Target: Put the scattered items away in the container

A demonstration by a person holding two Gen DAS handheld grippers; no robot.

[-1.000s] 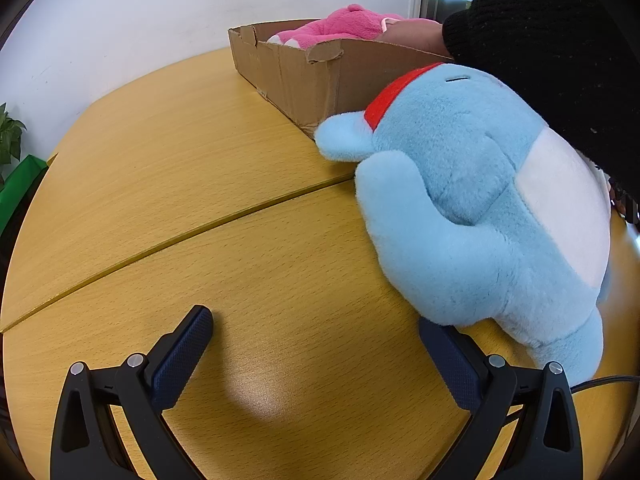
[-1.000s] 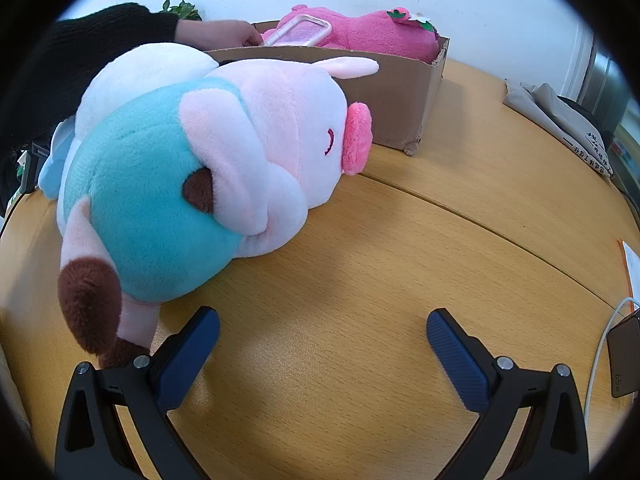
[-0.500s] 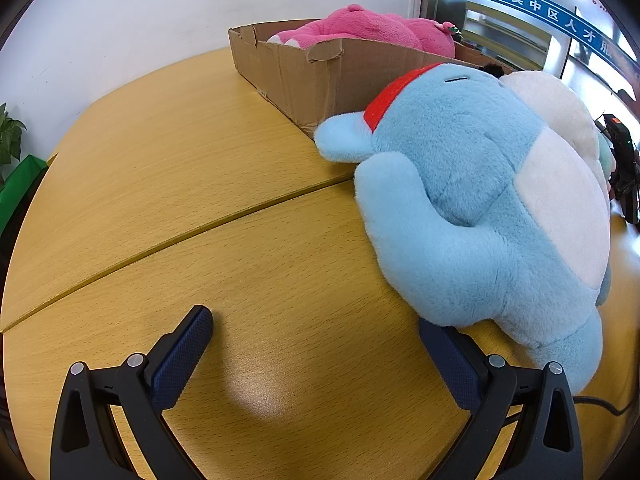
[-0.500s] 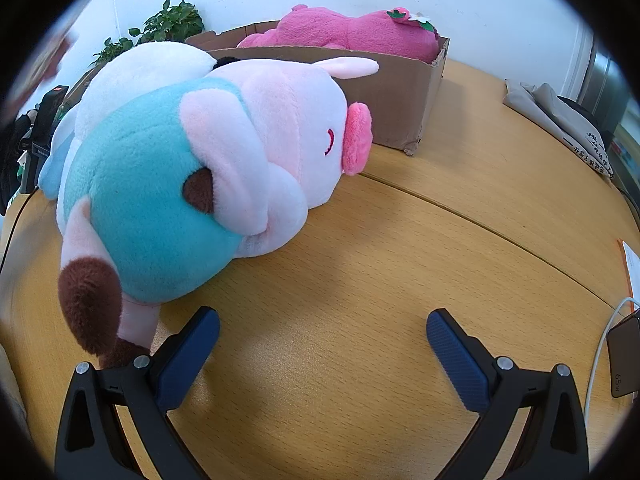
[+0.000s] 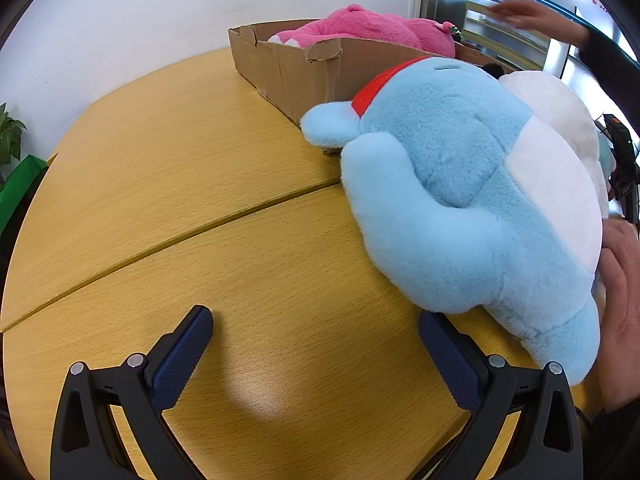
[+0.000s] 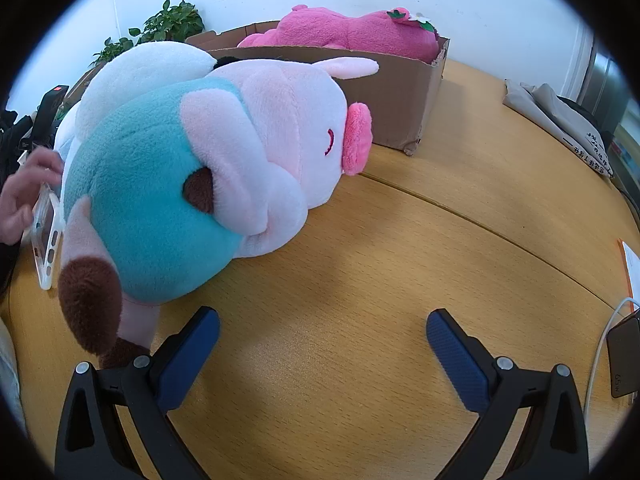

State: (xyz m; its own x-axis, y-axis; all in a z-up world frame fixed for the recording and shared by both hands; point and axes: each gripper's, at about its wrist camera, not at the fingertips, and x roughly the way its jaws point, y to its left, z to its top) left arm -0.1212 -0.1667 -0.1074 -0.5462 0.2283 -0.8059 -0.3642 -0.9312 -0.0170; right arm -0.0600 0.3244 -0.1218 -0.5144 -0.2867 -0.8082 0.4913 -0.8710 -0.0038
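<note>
**Risks before the first grasp**

Both tools, left (image 5: 316, 344) and right (image 6: 323, 338), rest wide open and empty on the counter (image 5: 180, 184). The blue plush (image 5: 460, 208) and pink pig plush (image 6: 224, 168) lie beside the cardboard box (image 6: 396, 100); bulky bodies may slip a shallow pinch, and a hand (image 5: 622, 292) touches the blue plush.

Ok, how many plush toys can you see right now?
4: pink plush in the cardboard box; blue plush, white plush and pig plush on the table. Others may be hidden.

We see a white wall (image 5: 140, 20) behind a curved wooden worktop (image 5: 180, 168), a leafy plant (image 6: 160, 28) by it, and glazed metal doors (image 5: 480, 12).
</note>
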